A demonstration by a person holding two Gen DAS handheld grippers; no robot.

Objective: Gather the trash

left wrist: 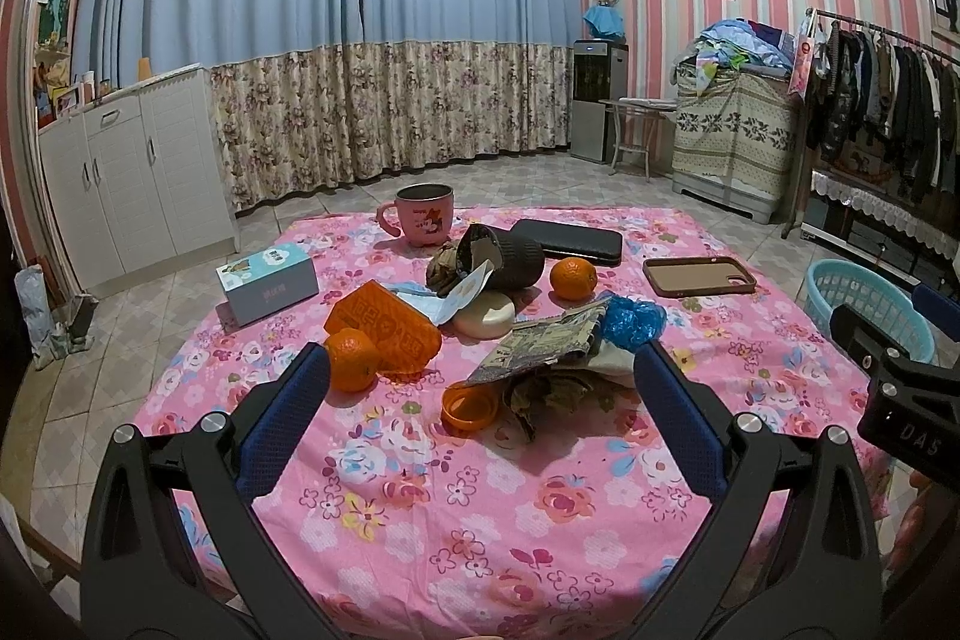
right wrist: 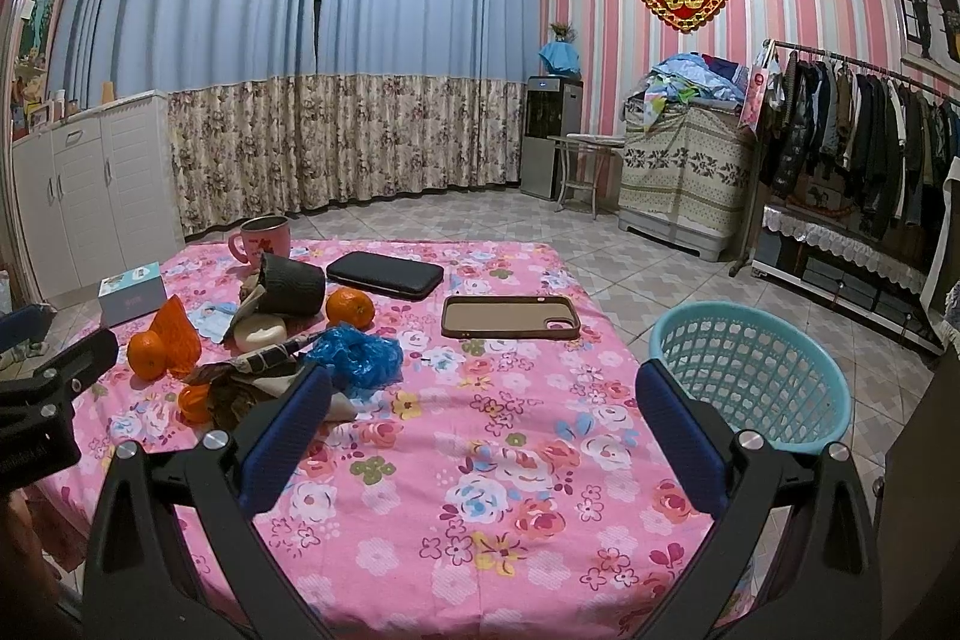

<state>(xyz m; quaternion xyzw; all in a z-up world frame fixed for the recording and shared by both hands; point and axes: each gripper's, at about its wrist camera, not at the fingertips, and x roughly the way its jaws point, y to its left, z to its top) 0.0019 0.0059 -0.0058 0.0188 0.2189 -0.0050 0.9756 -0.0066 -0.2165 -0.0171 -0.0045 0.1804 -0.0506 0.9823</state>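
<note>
Both views: even, fairly bright indoor light from overhead, with no daylight through the closed curtains (left wrist: 336, 10). Colours are saturated. Soft, short shadows lie under the clutter on the surface (left wrist: 480, 490); small highlights glint on the hand-held gripper (right wrist: 480, 400) bolts. Strong fisheye distortion bows the curtains, walls and floor tiles (right wrist: 630, 268), and black vignetting fills the corners. Focus is sharp centrally, softer toward the edges.

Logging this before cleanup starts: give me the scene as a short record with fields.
surface: table with pink floral cloth
trash pile: crumpled paper, blue plastic bag, tipped dark cup
non-trash: two oranges, phone case, pink mug
bin: teal basket, on the floor at the table's right
left gripper: open, empty
right gripper: open, empty
</note>
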